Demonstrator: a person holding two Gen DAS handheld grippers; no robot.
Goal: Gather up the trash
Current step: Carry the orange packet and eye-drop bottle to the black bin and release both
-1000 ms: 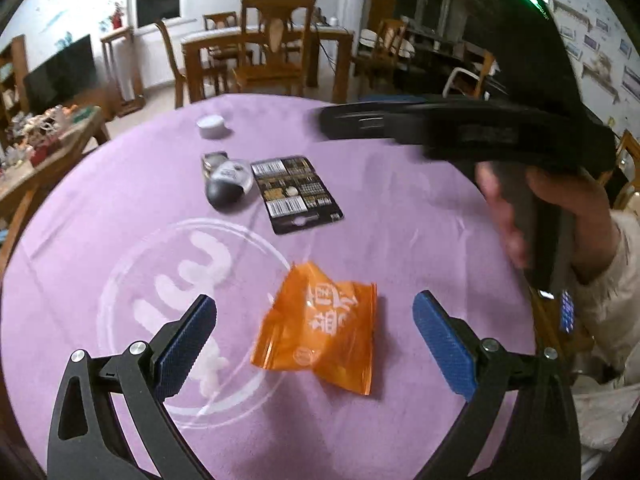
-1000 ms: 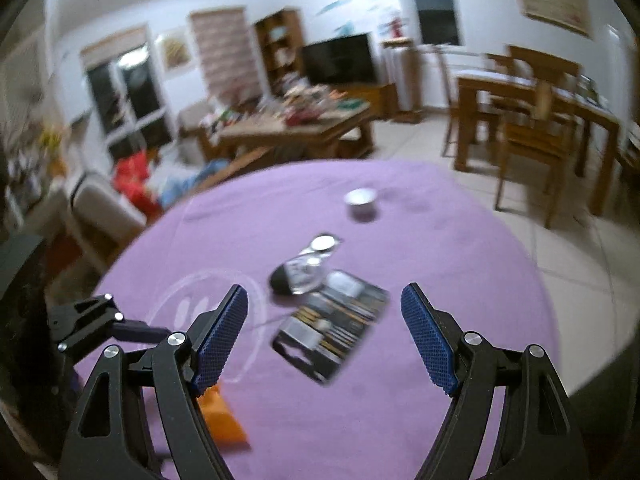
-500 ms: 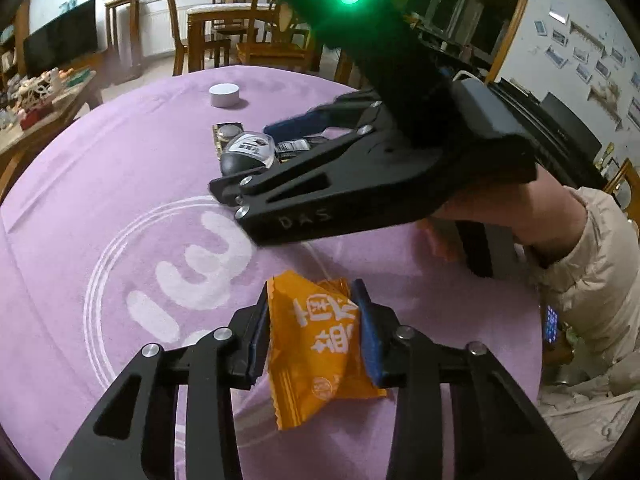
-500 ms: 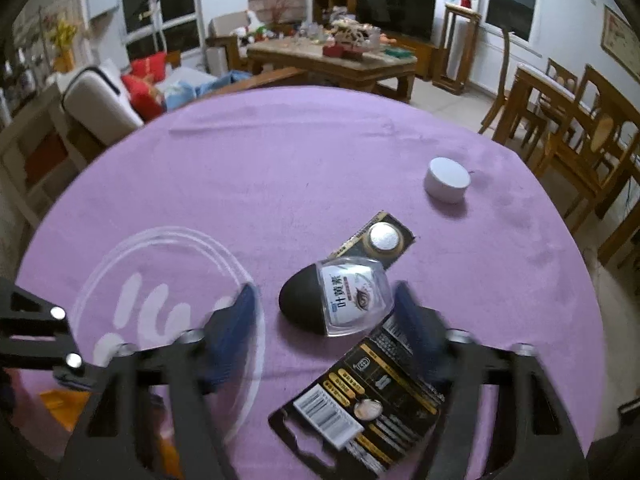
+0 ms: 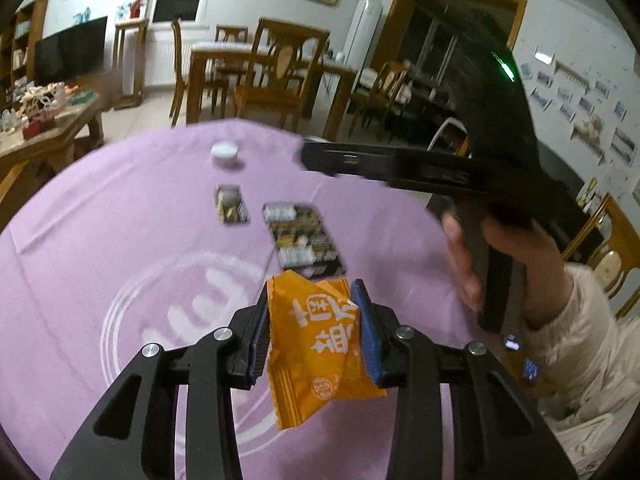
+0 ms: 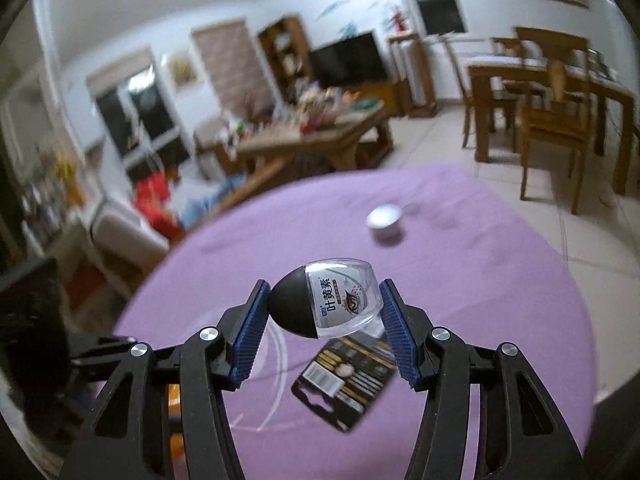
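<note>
My left gripper (image 5: 314, 328) is shut on an orange snack wrapper (image 5: 320, 344) and holds it above the purple tablecloth (image 5: 100, 240). My right gripper (image 6: 322, 316) is shut on a small eye-drop bottle (image 6: 324, 304) with a black cap and clear body, lifted off the table. A black battery card (image 5: 304, 236) lies flat beyond the wrapper; it also shows in the right wrist view (image 6: 348, 376). A smaller black card (image 5: 230, 204) and a white round lid (image 5: 225, 152) lie farther back. The right gripper's body (image 5: 440, 168) crosses the left wrist view at upper right.
The round table's far edge curves across the back (image 5: 240, 122). Wooden dining chairs and a table (image 5: 280, 76) stand behind it. A low wooden coffee table (image 6: 312, 140) with clutter and a sofa (image 6: 132, 232) stand to the left. The person's hand and sleeve (image 5: 560, 320) are at right.
The right gripper closed on the eye-drop bottle and lifted it off the table. The left gripper, shut on the orange wrapper, has raised it.
</note>
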